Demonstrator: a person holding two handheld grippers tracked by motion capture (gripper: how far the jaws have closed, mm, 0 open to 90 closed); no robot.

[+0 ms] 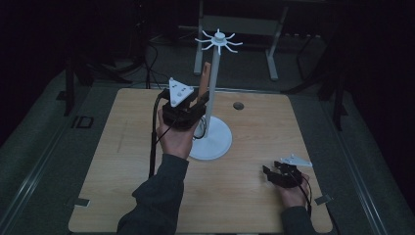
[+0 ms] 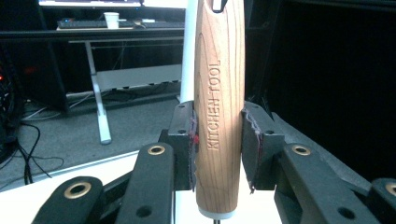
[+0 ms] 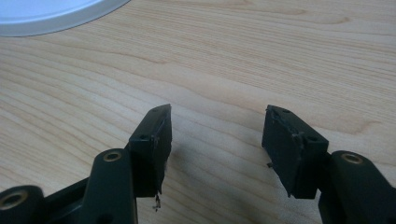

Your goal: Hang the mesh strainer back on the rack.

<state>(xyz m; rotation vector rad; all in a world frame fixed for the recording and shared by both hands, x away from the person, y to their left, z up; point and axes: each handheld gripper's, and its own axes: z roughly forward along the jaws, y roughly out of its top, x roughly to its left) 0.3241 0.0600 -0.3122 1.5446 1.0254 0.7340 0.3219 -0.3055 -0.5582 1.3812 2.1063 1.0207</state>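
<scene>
Nearest the camera, the wooden handle (image 2: 219,107) of a kitchen tool stood upright between the pads of the left gripper (image 2: 218,149), which were clenched on it from both sides; the words stamped along the grain read upward. In the high view the left gripper (image 1: 188,108) held that handle (image 1: 204,81) just beside the white pole of the hanging stand (image 1: 211,128), below the ring of hooks (image 1: 219,41) at its top. The upright hold probably served to bring the slot at the handle's upper end toward a hook, so the tool could hang. The right gripper (image 1: 275,175) rested low over the table (image 1: 122,161), well apart from the stand, its jaws released and empty above bare wood (image 3: 233,70), likely kept out of the way.
</scene>
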